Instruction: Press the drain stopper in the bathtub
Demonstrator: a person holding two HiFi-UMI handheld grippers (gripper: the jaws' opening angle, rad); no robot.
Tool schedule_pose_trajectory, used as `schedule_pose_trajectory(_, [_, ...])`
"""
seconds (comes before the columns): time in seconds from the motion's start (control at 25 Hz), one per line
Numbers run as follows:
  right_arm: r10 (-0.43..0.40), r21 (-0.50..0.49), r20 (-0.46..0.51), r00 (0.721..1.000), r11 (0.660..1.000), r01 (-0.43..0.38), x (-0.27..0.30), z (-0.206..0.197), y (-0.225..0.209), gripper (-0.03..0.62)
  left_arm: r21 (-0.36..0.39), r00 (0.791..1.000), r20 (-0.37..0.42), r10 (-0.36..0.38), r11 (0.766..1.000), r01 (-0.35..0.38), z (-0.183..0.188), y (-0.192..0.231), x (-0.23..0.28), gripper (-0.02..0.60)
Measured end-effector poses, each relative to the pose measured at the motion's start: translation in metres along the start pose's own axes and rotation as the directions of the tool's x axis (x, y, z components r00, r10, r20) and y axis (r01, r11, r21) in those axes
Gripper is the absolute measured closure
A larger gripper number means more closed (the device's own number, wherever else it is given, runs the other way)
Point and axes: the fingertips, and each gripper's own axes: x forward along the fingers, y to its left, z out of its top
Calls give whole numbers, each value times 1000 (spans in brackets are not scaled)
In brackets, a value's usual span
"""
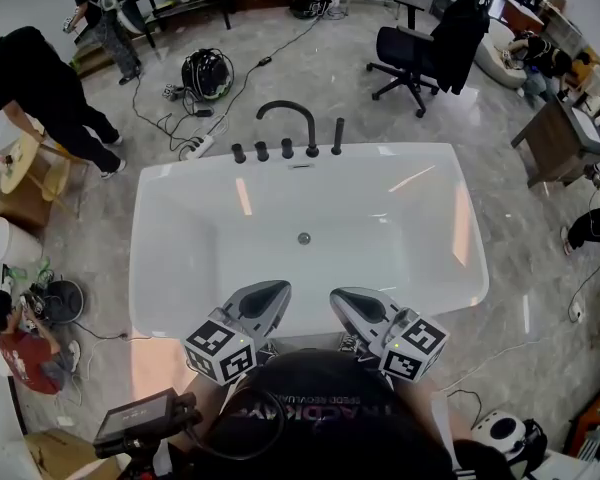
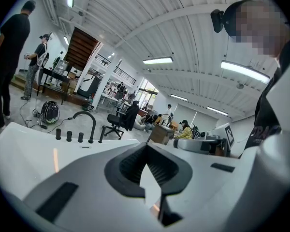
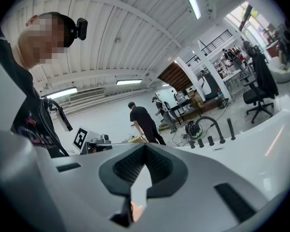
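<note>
The white bathtub (image 1: 180, 183) fills the middle of the scene, with its black faucet (image 1: 285, 118) on the far rim. Both grippers are held over the near rim and point toward the far side, tilted somewhat upward in their own views. The left gripper (image 1: 272, 290) and the right gripper (image 1: 344, 298) each have the jaws pressed together, with nothing between them. The drain stopper (image 1: 304, 238) is a small round disc on the tub floor, so it has no long axis. It lies farther and lower than both tips, about midway between them; neither is clearly nearer, I think.
</note>
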Motion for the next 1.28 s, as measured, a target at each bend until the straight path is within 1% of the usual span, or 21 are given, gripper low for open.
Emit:
schedule_pose_trajectory(0.36, [-15,8,6,1000,1000,15,-9,1,0,579,-5,1000,-3,-8,1000,8,-2,-6,0,574])
schedule_pose_trajectory(0.76, [-37,20,-2,999,999,37,-14,0,-9,579,-17,1000,-3,8,1000,-8,-6,-4,0,574])
schedule_pose_trajectory(1.28, [-54,41,-38,998,998,56,-5,-2,-24,579,-72,999,-28,28,997,-30,-16,8,1,574])
